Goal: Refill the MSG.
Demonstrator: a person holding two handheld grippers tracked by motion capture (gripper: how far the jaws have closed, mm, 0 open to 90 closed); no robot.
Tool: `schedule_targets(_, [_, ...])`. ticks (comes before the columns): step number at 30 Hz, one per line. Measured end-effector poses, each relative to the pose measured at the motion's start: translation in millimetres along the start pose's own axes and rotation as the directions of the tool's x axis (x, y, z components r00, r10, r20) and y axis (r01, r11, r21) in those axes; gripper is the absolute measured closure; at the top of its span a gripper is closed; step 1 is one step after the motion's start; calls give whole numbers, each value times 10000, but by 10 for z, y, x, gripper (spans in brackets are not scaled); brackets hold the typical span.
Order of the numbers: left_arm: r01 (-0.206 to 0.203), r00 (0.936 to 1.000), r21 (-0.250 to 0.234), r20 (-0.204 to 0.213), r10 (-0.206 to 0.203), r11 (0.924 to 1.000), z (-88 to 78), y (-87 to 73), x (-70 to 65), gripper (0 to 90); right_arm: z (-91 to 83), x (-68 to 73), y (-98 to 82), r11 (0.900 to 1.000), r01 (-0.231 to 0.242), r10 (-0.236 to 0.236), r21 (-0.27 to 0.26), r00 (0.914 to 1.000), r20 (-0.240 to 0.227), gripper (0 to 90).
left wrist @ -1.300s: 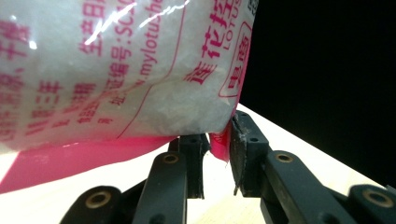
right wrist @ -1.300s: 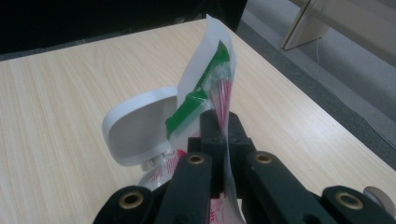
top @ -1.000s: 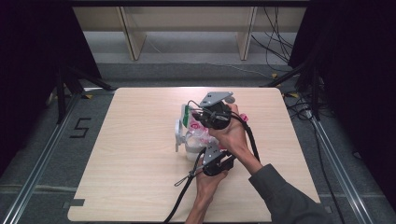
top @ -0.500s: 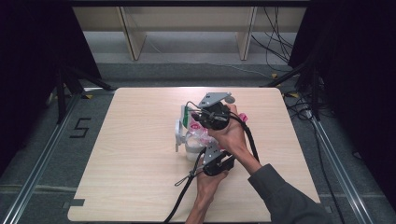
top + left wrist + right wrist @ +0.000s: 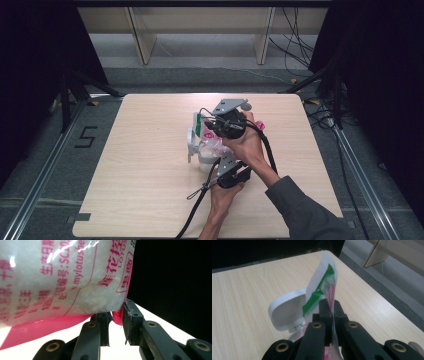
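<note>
A clear bag of white grains with pink print [image 5: 212, 143] [image 5: 62, 277] hangs over a white container [image 5: 199, 159] whose flip lid [image 5: 190, 140] [image 5: 287, 311] stands up. My right gripper [image 5: 212, 125] [image 5: 331, 307] is shut on the bag's top edge, where a white and green flap [image 5: 322, 282] sticks up. My left gripper [image 5: 222, 159] [image 5: 117, 320] comes from below, and its jaws pinch the bag's pink bottom corner [image 5: 117, 315]. Both hands meet at the middle of the table [image 5: 150, 175].
The wooden table [image 5: 249, 285] has bare room on every side of the container. Beyond its far edge stand shelf legs [image 5: 142, 40] and floor cables [image 5: 295, 55]. A "5" mark [image 5: 86, 136] lies on the floor at the left. Each gripper's cable [image 5: 197, 200] trails toward the person.
</note>
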State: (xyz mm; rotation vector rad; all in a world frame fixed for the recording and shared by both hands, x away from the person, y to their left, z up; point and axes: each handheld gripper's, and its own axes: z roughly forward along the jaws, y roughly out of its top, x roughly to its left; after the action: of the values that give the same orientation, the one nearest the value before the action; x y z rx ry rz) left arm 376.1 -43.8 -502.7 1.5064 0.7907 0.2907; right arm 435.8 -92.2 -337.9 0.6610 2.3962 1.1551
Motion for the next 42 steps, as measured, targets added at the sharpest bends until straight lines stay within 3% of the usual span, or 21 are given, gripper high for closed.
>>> schedule_targets(7, [48,10000,-43,4,-48,10000,6,-6,-11,758,7,-10,0,9998,195,-195,48,9998,-64,900])
schedule_targets(11, [-10,10000,53,6,10,10000,-9,4,-8,758,-15,0,2,9999,-65,66,118,10000,-74,900])
schedule_targets(15, [-17,10000,47,-24,17,10000,-6,2,-9,758,1,-6,2,9998,205,-205,28,9998,-73,900])
schedule_targets(17, [-21,10000,59,-10,22,10000,-8,3,-7,758,-13,1,1,9999,-96,97,80,9999,-98,900])
schedule_targets(21, [-15,10000,27,-3,15,10000,-7,6,-9,759,3,0,2,9998,185,-185,61,9998,-63,900])
schedule_targets(23, [-15,10000,99,-66,16,10000,-14,17,-12,759,-11,5,4,10000,-98,99,14,9999,-63,900])
schedule_targets(25, [-2,10000,77,-8,2,10000,-3,9,-8,759,6,0,3,9998,204,-204,12,9998,-45,900])
schedule_targets(28, [-30,10000,51,15,30,10000,-3,14,-2,760,0,18,6,9999,-16,17,139,10000,-51,900])
schedule_targets(39, [-33,10000,75,-74,34,10000,0,29,-2,761,14,14,15,9999,90,-90,66,10000,-17,900])
schedule_targets(42, [20,10000,-8,97,-20,10000,17,25,4,761,24,8,16,9999,139,-139,74,9999,-47,900])
